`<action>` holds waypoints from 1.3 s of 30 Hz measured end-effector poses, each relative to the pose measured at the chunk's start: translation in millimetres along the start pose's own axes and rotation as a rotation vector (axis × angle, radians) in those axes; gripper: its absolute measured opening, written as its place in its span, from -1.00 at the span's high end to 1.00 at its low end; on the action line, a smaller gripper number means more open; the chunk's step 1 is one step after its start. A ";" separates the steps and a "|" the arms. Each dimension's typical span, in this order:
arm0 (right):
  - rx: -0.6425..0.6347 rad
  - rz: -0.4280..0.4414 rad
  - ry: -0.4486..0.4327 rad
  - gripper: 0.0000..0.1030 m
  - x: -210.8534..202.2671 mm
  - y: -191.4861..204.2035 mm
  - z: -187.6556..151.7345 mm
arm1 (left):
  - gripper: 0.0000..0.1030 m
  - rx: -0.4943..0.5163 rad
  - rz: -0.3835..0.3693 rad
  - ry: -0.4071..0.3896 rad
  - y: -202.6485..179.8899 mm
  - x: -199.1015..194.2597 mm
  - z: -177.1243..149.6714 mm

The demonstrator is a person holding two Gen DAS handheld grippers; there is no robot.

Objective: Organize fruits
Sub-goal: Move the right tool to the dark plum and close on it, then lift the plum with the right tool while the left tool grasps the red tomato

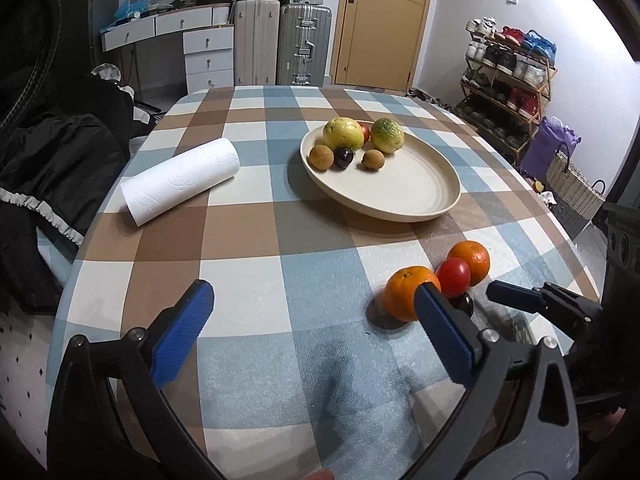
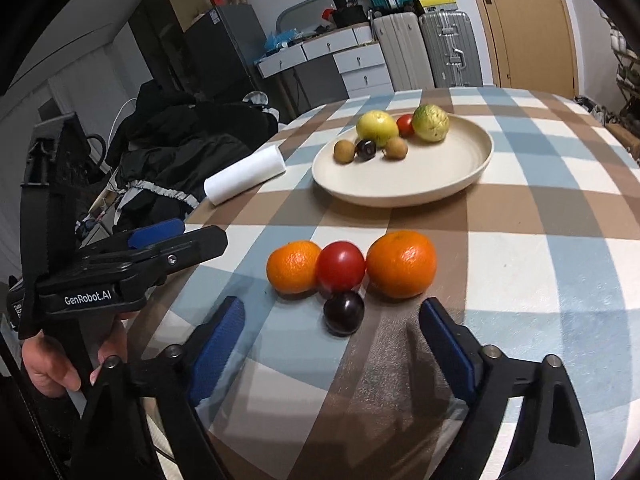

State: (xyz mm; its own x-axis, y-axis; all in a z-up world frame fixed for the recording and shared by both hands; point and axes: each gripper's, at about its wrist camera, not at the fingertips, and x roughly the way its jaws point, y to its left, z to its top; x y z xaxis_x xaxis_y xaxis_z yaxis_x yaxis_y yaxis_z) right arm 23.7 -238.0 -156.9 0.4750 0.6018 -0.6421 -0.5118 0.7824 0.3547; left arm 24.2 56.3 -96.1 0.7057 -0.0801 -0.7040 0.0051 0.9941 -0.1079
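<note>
Two oranges (image 2: 294, 266) (image 2: 402, 262), a red tomato (image 2: 341, 266) and a dark plum (image 2: 344, 312) sit huddled on the checked tablecloth. My right gripper (image 2: 333, 312) is open; the plum lies just ahead between its blue tips, untouched. My left gripper (image 1: 316, 296) is open and empty, left of the near orange (image 1: 400, 292). A cream plate (image 1: 400, 200) farther back holds two yellow-green fruits, a tomato, two brown longans and a dark plum.
A paper towel roll (image 1: 180, 180) lies left of the plate. Black clothing (image 1: 60, 160) is piled past the table's left edge. A shoe rack (image 1: 508, 76) and a woven basket (image 1: 572, 184) stand off to the right. A hand (image 2: 52, 364) grips the left gripper's handle.
</note>
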 end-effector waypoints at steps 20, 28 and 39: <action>-0.011 -0.027 0.062 0.36 13.7 2.0 -2.3 | -0.95 -0.008 -0.003 0.036 1.1 10.9 -3.4; 0.004 -0.044 0.061 0.54 14.0 -2.5 -1.0 | -0.95 -0.012 -0.001 0.042 1.8 11.2 -4.5; 0.017 -0.032 0.043 0.54 8.8 -4.3 -2.7 | -0.94 0.009 -0.032 0.044 -5.5 7.4 2.7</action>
State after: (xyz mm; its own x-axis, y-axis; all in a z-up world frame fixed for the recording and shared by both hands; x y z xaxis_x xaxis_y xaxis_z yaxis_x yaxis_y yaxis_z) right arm 28.1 -236.5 -165.9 0.4593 0.5692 -0.6819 -0.4842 0.8041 0.3450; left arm 31.3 50.4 -98.7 0.6734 -0.1149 -0.7303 0.0340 0.9916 -0.1246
